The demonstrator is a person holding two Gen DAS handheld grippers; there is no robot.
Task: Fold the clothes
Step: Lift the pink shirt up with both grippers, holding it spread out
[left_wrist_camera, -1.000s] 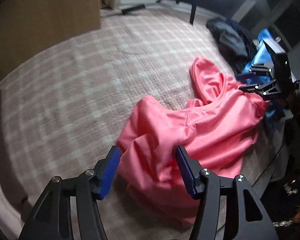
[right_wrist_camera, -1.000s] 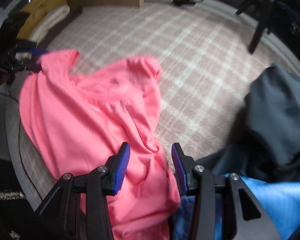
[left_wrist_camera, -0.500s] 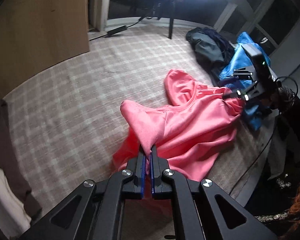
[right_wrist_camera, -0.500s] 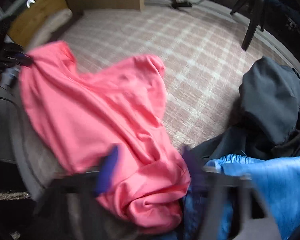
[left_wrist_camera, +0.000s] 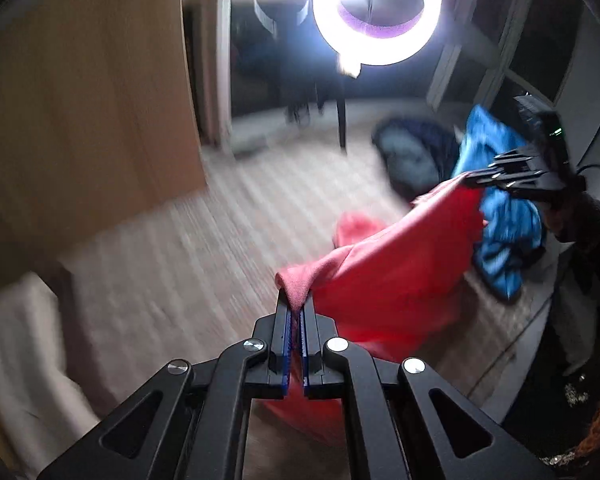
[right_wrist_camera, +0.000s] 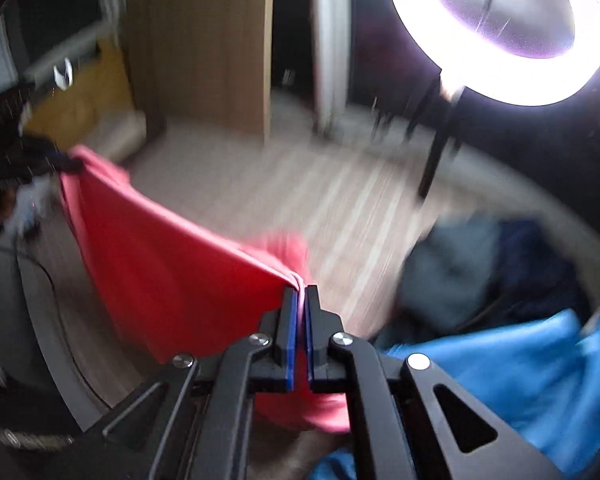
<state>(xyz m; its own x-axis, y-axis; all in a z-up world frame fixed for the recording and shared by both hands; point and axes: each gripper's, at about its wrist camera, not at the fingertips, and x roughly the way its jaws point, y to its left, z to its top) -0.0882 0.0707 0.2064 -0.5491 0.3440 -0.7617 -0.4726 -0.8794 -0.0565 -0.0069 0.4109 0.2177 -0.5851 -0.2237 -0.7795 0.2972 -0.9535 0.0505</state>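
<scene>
Clearly the pink shirt (left_wrist_camera: 392, 272) is light, thin and limp: it hangs off the plaid bed cover (left_wrist_camera: 220, 240) as a sagging sheet strung between the two grippers, its lower part drooping towards the cover. The left gripper (left_wrist_camera: 296, 308) has its jaws closed tight on a bunched corner of the cloth, and the right gripper (right_wrist_camera: 301, 296), whose jaws have just been closing, is pinched on the opposite corner. Such soft fabric probably folds best held by matching corners or the hem and kept taut, since a thin pinch could slip.
</scene>
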